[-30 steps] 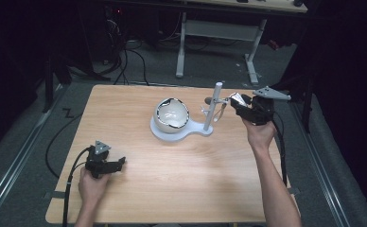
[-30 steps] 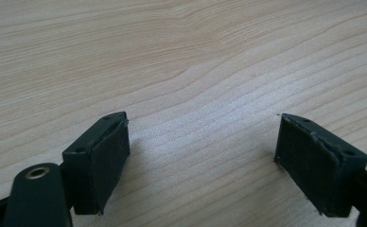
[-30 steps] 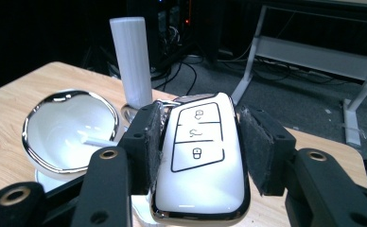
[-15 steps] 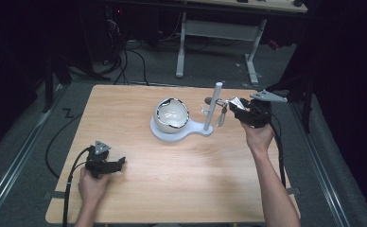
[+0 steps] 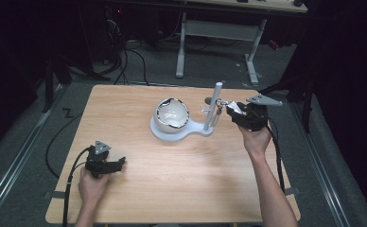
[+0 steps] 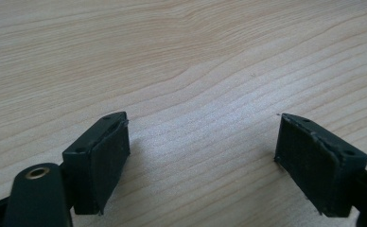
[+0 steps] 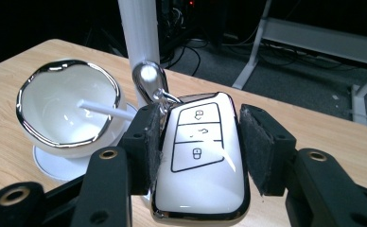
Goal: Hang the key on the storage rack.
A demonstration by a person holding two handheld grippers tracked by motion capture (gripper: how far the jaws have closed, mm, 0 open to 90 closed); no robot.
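The right gripper (image 7: 198, 156) pinches a white key fob (image 7: 200, 156) between its jaws, the ring (image 7: 149, 80) close to the stand's post (image 7: 139, 33) beside the bowl (image 7: 68, 106). The left gripper (image 6: 203, 156) rests on the table (image 6: 181, 56), jaws spread.
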